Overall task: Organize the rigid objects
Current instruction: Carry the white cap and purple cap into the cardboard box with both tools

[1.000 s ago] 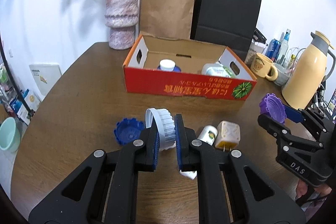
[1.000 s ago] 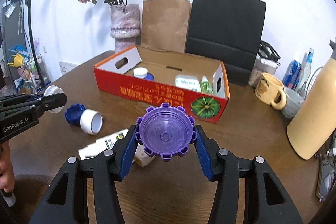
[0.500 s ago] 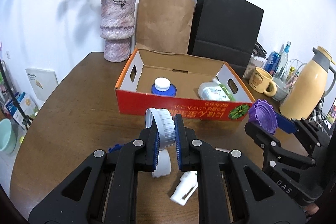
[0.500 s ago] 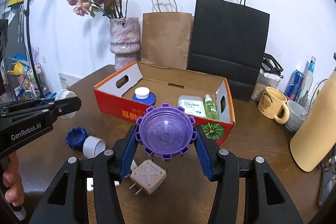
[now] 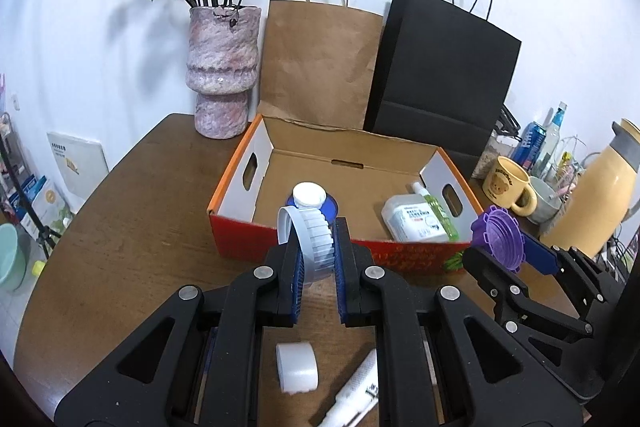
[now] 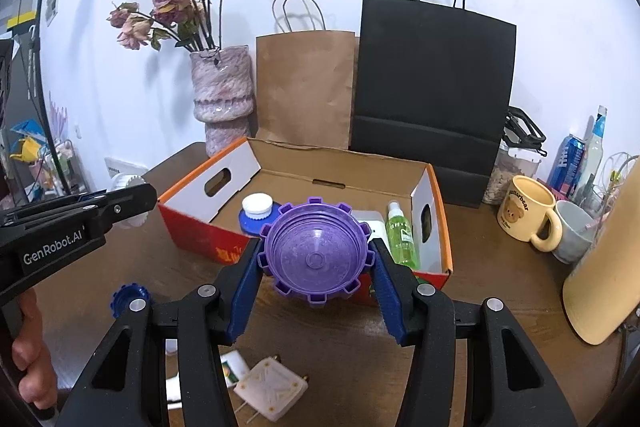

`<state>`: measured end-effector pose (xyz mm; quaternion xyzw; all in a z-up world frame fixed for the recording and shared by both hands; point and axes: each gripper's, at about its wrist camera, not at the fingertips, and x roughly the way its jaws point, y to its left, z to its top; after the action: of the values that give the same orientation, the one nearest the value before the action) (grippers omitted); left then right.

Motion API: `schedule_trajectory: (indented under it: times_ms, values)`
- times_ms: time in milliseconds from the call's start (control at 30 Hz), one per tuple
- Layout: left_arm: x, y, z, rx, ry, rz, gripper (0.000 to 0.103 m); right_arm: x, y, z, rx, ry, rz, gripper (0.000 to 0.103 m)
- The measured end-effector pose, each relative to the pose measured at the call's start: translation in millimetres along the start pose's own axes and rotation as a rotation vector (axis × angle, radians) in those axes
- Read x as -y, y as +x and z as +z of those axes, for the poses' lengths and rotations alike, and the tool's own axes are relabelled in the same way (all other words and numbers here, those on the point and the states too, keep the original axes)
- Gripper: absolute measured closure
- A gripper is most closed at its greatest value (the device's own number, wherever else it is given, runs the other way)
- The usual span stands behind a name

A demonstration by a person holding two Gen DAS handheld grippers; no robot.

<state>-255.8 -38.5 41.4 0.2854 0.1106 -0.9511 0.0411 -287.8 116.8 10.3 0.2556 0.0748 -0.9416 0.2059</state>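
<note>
My left gripper (image 5: pixel 318 247) is shut on a white ribbed lid (image 5: pixel 312 239), held on edge above the table just before the red cardboard box (image 5: pixel 256 239). My right gripper (image 6: pixel 316 263) is shut on a purple toothed lid (image 6: pixel 316 251), held near the box's front wall (image 6: pixel 192 235); the lid also shows in the left wrist view (image 5: pixel 498 239). In the box lie a blue jar with a white cap (image 6: pixel 257 207), a white container (image 5: pixel 414 221) and a green spray bottle (image 6: pixel 400 233). On the table lie a white cap (image 5: pixel 297 366), a white tube (image 5: pixel 354 397), a blue lid (image 6: pixel 127 297) and a white plug adapter (image 6: pixel 270 391).
A vase of dried roses (image 5: pixel 222 71), a brown paper bag (image 5: pixel 320 63) and a black paper bag (image 5: pixel 440 75) stand behind the box. A yellow mug (image 6: pixel 528 213), a grey cup (image 6: pixel 574 233), cans and a cream thermos (image 5: pixel 592 187) stand at the right.
Both grippers have risen and moved forward toward the box with their lids still held. The loose items on the table have dropped lower in both views.
</note>
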Motion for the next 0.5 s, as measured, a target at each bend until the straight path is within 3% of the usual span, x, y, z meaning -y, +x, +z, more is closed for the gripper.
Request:
schedule_trajectory:
  times_ms: [500]
  values:
    - [6.9,36.5,21.5,-0.002,0.008,0.002,0.093,14.2,29.9,17.7,0.005,0.016,-0.007,0.046]
